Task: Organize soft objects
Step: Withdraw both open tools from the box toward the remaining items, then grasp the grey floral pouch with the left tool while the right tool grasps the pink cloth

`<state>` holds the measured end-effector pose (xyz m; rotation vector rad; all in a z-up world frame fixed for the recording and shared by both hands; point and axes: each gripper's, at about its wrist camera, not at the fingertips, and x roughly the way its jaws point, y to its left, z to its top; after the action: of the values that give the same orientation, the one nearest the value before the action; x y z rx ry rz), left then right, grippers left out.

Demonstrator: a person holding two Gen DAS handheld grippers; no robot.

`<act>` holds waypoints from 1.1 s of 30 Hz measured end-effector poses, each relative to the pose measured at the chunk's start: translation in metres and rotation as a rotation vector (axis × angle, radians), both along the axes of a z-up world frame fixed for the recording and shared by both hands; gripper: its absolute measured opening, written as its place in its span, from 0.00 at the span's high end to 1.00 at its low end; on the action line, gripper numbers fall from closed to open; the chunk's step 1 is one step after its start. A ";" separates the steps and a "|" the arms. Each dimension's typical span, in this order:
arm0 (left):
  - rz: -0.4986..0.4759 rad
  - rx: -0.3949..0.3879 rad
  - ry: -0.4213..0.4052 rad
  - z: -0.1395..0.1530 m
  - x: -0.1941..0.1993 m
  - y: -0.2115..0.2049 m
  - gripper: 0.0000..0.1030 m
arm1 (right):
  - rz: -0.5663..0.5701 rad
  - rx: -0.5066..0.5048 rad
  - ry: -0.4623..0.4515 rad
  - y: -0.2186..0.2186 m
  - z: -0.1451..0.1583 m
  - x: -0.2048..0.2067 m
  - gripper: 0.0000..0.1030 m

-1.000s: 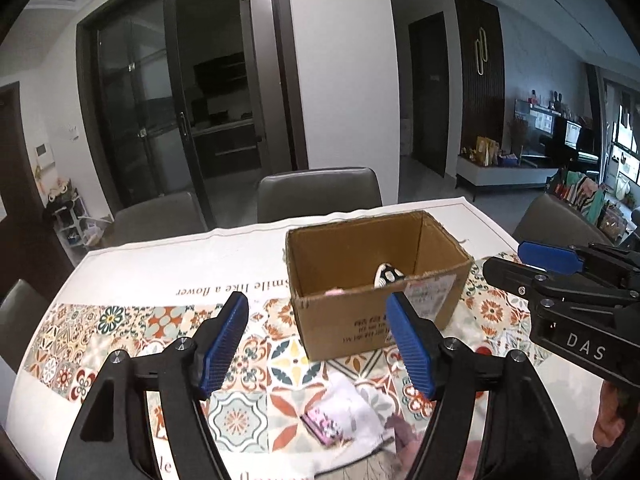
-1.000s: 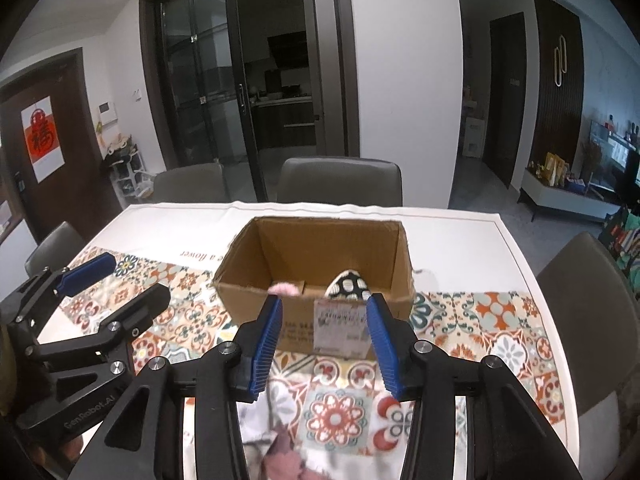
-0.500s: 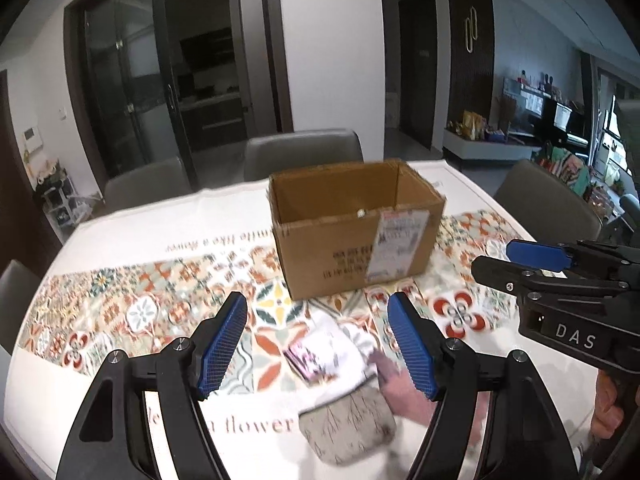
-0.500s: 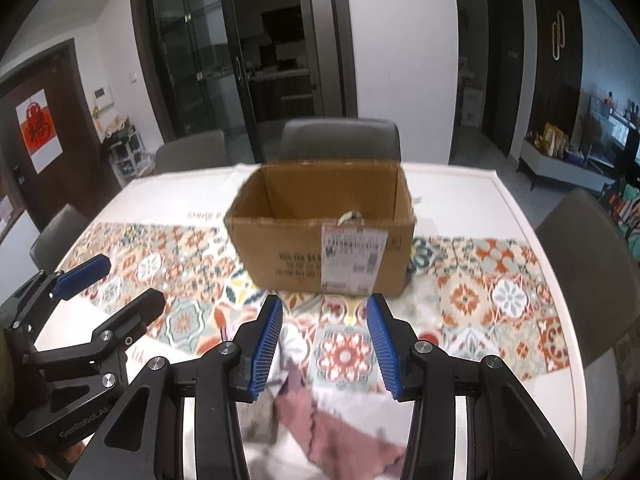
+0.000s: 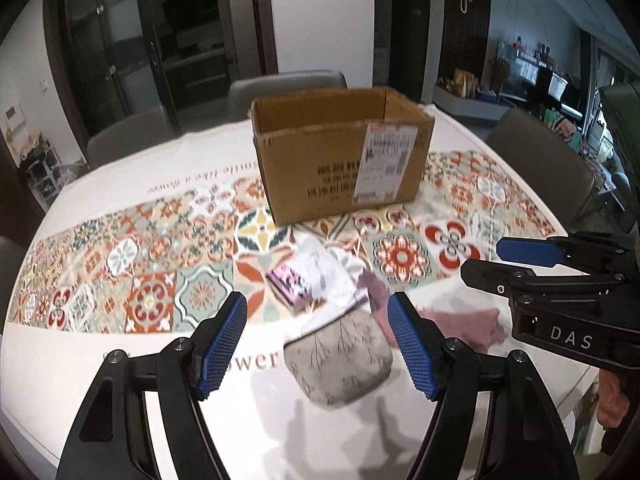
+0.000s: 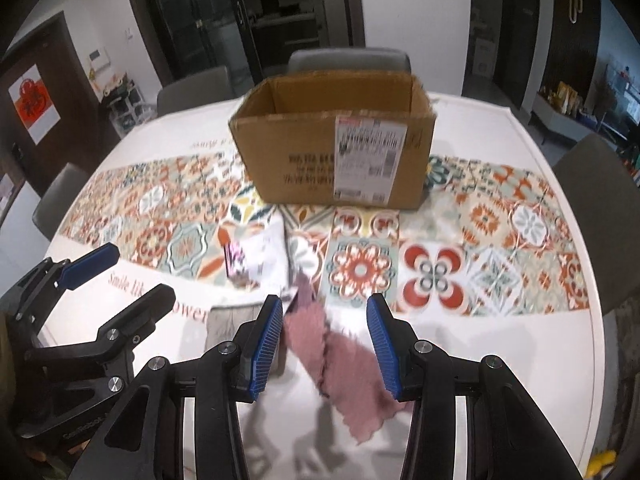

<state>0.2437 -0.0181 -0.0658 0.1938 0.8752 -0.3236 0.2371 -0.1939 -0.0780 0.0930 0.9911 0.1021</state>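
1. While its jaws stand apart and empty, the left gripper [image 5: 318, 340] frames the grey pouch [image 5: 340, 356] between its fingers; the cardboard box [image 5: 340, 160] stands beyond.
2. Right gripper [image 6: 326, 344], likewise unclenched, hovers with the pink cloth [image 6: 344, 364] lying between its pads.

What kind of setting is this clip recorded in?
Most likely a home dining area: a table with a patterned tablecloth, grey dining chairs around it, and glass sliding doors behind, apparently onto a kitchen.
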 end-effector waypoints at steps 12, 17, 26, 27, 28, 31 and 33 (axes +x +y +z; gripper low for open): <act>-0.073 0.034 0.151 -0.043 -0.004 -0.001 0.30 | 0.024 -0.007 0.153 0.006 -0.041 0.001 0.56; -0.103 0.024 0.213 -0.058 -0.002 -0.004 0.30 | 0.037 0.014 0.231 0.007 -0.061 0.003 0.56; -0.180 0.065 0.268 -0.091 -0.005 -0.017 0.30 | 0.042 0.016 0.351 0.004 -0.096 0.006 0.56; -0.183 0.069 0.268 -0.093 -0.005 -0.018 0.30 | 0.045 0.016 0.359 0.005 -0.099 0.006 0.56; -0.186 0.070 0.267 -0.094 -0.004 -0.019 0.30 | 0.047 0.016 0.366 0.005 -0.102 0.006 0.56; -0.193 0.076 0.266 -0.099 -0.003 -0.020 0.30 | 0.053 0.020 0.391 0.004 -0.110 0.007 0.56; -0.196 0.083 0.255 -0.102 -0.003 -0.021 0.30 | 0.059 0.018 0.399 0.005 -0.113 0.008 0.56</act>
<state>0.2405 -0.0390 -0.1678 0.3212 1.1251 -0.5032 0.2450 -0.1892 -0.1914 0.1025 1.3921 0.1503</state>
